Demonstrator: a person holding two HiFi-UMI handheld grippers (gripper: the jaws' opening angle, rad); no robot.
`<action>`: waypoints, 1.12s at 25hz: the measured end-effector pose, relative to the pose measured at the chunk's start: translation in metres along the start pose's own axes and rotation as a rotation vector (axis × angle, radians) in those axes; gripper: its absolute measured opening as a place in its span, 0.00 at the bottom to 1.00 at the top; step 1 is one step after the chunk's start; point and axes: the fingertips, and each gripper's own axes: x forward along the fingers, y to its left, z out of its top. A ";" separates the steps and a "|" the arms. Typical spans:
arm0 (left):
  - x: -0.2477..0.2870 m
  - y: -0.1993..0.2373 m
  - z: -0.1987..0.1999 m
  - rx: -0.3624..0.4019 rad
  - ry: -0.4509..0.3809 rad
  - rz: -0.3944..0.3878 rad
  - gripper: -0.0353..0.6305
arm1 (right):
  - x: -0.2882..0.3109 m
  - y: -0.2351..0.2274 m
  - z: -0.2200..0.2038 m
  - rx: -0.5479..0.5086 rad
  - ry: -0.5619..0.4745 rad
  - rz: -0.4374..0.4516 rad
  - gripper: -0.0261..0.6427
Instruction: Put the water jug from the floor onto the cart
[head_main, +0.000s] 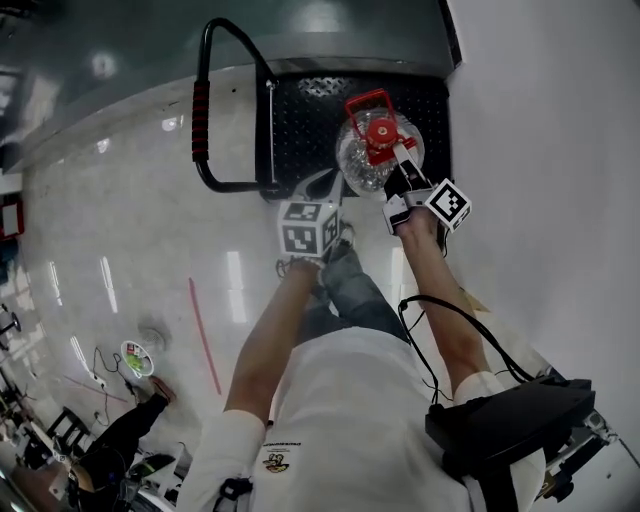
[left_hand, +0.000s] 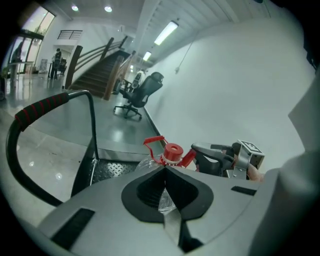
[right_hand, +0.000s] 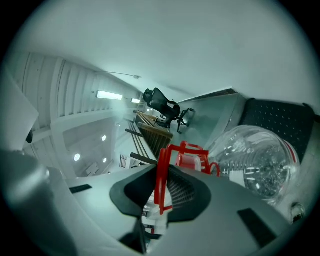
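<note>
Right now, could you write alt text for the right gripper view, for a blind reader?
The right gripper has its jaws closed on the red handle of a clear water jug, with the cart's black perforated deck behind it.

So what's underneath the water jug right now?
The cart's black deck lies below the water jug. The jug's body covers its base, so whether it touches the deck cannot be seen.

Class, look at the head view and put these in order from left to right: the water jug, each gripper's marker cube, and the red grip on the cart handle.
red grip on the cart handle → left gripper's marker cube → water jug → right gripper's marker cube
</note>
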 end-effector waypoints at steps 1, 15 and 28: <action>0.006 0.006 0.003 -0.004 0.001 0.009 0.06 | 0.011 -0.005 0.004 -0.003 0.007 -0.004 0.14; 0.090 0.071 0.016 -0.103 0.062 0.080 0.06 | 0.127 -0.058 0.028 0.005 0.112 -0.021 0.14; 0.112 0.076 0.005 -0.129 0.090 0.098 0.06 | 0.161 -0.083 0.030 0.026 0.173 0.029 0.14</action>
